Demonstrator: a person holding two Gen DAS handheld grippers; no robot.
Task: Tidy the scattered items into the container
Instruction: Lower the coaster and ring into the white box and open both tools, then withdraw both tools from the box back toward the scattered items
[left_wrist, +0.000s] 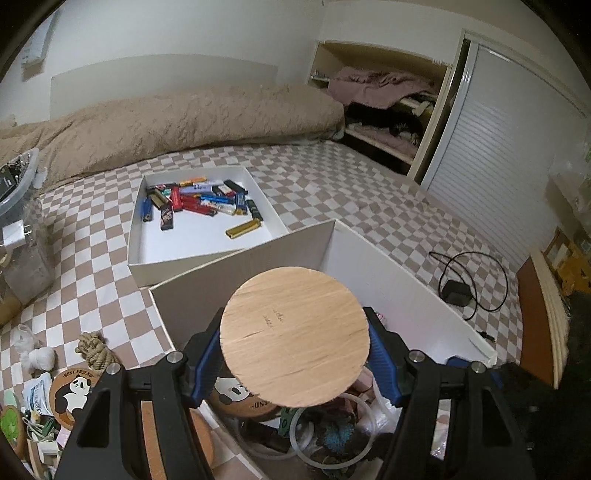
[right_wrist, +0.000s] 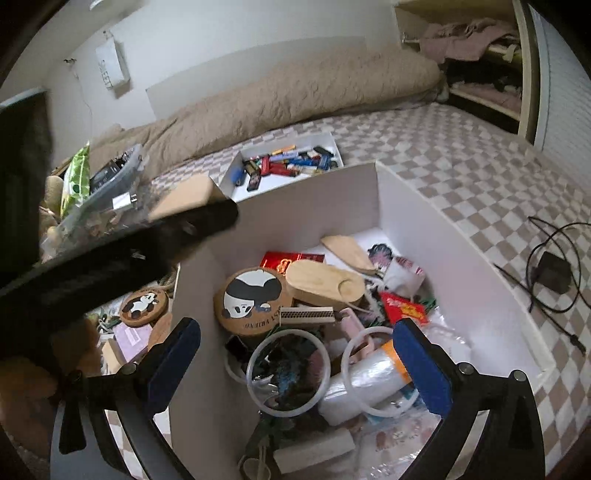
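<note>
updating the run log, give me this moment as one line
left gripper: shut on wooden disc | right gripper: open, nothing held | both over white box

A beige duvet (left_wrist: 177, 122) lies on the checkered bedsheet (left_wrist: 332, 177), a black charger (left_wrist: 458, 290) nearby.

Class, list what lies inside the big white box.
Inside the box: a panda coaster, wooden tray, red packets, clear rings, a plastic roll. Whatever lies beneath this pile is covered.
</note>
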